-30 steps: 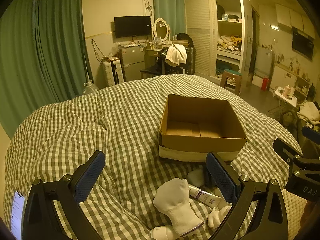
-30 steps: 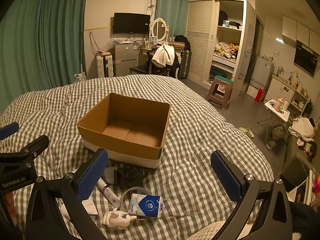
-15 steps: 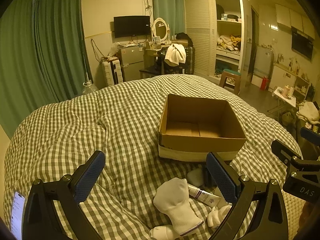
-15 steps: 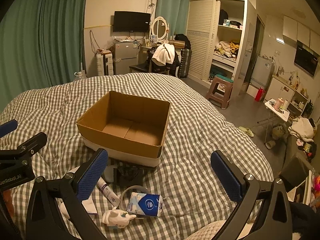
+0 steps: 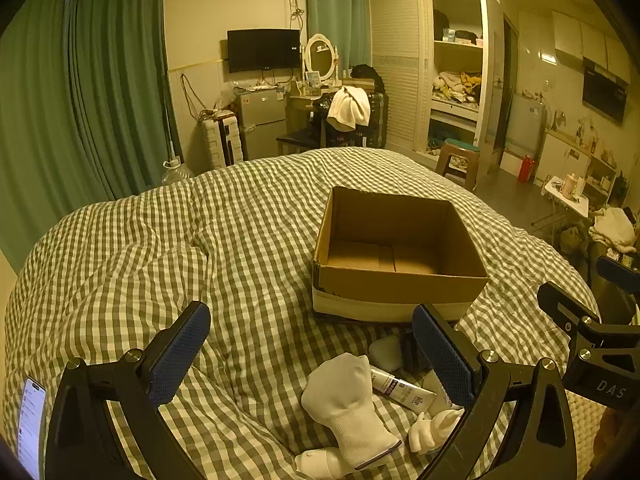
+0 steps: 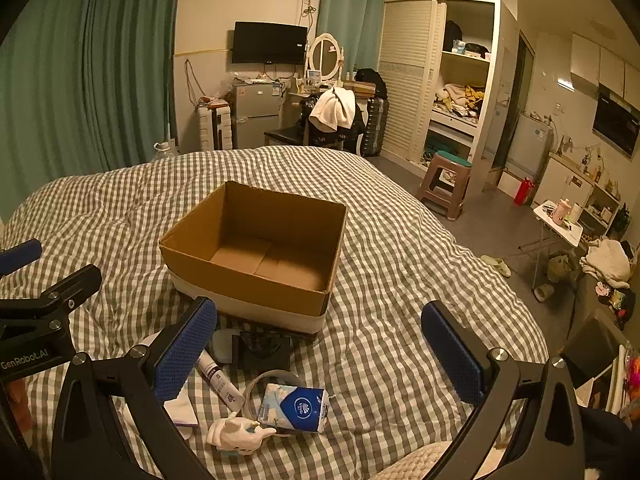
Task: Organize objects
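An empty cardboard box (image 5: 396,252) (image 6: 256,256) stands on the checked bed cover. In front of it lie small things: a white sock (image 5: 348,404), a white tube (image 5: 402,390) (image 6: 219,380), a white figurine (image 5: 434,430) (image 6: 238,434), a blue tissue pack (image 6: 294,406), a pale pebble-shaped object (image 5: 386,354) and a dark block (image 6: 264,350). My left gripper (image 5: 310,354) hangs open above the sock, holding nothing. My right gripper (image 6: 320,350) hangs open over the tissue pack and dark block, also holding nothing. Each gripper shows at the other view's edge.
A phone (image 5: 30,424) lies at the bed's near left. Green curtains (image 5: 80,100) hang left. A fridge (image 6: 254,114), a chair with a towel (image 6: 334,114), a wardrobe (image 6: 440,80) and a stool (image 6: 444,184) stand beyond the bed. Floor clutter sits right.
Both views have shifted very slightly; the right gripper has drifted a little lower. Nothing on the bed has moved and both grippers remain open.
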{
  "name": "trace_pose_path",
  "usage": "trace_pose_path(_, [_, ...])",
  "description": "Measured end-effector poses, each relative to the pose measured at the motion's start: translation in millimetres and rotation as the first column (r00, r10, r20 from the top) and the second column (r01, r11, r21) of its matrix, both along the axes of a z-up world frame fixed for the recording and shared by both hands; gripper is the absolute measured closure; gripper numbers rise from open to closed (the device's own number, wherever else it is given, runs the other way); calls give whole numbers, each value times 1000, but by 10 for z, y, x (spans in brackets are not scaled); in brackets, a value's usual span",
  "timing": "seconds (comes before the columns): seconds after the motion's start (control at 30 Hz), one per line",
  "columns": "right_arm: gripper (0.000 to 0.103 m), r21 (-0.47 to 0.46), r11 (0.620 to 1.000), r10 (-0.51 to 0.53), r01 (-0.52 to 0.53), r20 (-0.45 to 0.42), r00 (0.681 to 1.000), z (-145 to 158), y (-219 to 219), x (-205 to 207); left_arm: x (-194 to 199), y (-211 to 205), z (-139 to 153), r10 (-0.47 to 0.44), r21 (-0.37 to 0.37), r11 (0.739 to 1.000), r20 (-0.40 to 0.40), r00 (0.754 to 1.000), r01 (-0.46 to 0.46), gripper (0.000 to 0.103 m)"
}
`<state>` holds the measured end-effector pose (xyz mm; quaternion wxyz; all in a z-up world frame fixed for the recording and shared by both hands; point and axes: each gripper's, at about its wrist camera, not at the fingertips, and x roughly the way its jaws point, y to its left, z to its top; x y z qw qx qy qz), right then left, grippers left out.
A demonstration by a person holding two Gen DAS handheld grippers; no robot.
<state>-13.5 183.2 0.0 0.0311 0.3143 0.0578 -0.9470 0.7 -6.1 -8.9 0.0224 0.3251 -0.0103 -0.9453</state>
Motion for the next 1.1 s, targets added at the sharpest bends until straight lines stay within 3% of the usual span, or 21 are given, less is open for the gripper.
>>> trace_pose_path(0.4, [0,-3,1000,12,-12,28,1000,-60,7,-30,-9,22,-89,-33,29,999,22,999,32,0])
trace_pose_path(0.63, [0,19,1000,11,-12,67,998,-196,5,-91,-119,0,-339,-31,53,998,106,994,26,0])
trace_pose_path(0.83, [0,77,997,-22,9,169,985,-662,70,-277,-259,27,-828,-34,44,999,253,967,24,0])
trace_pose_path(1.1, [12,86,996,-45,13,377,925,-1405,211,-473,-352,160,-1365,-53,-14,998,363,930,62,0])
